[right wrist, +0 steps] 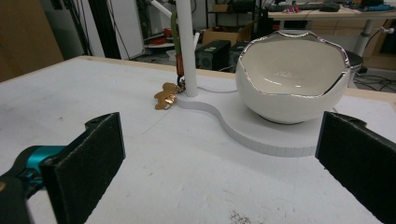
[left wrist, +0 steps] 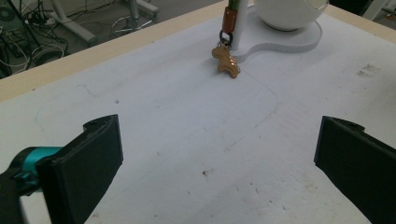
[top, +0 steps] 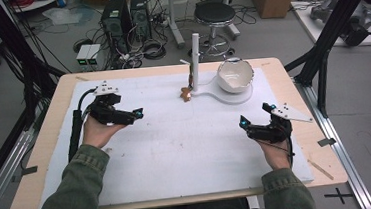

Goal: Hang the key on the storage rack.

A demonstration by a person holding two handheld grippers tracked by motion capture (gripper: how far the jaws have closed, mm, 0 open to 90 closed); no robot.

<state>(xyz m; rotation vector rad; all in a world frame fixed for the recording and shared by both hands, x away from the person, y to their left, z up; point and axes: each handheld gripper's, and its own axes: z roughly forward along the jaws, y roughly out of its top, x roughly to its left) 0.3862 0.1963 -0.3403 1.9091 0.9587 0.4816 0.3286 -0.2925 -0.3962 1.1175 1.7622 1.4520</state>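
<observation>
Grippers both idle, jaws spread wide, nothing between them. Left gripper [top: 133, 114] sits at the left of the white mat [top: 177, 150], held in the person's left hand [top: 98, 131]; right gripper [top: 248, 124] sits at the right, near the mat's edge.

Left gripper view: jaws frame bare mat, with the charm [left wrist: 226, 59] ahead and a little left of centre, well apart from the jaws. Charm is a small brown figure on a ring, hung by an orange clip [left wrist: 229, 19] from the post [left wrist: 238, 28]. It seems to touch the mat, but whether it lies flat or dangles is hard to tell at this size.

Right gripper view: charm [right wrist: 165, 99] lies far ahead to the left, bowl [right wrist: 292, 74] ahead and right on the stand base [right wrist: 261, 135]. In the high view the bowl [top: 235, 75] sits just beside the post [top: 196, 61], with the charm [top: 186, 94] on the post's left side.

Judgement: step in hand is the approach to the charm, and the left gripper has the clearer line. To do it well: keep jaws wide, advance low along the mat, centre the charm between the pads, and close on the figure itself, not the ring. Stay clear of the post to avoid tipping the stand. Right gripper could steady the base.
</observation>
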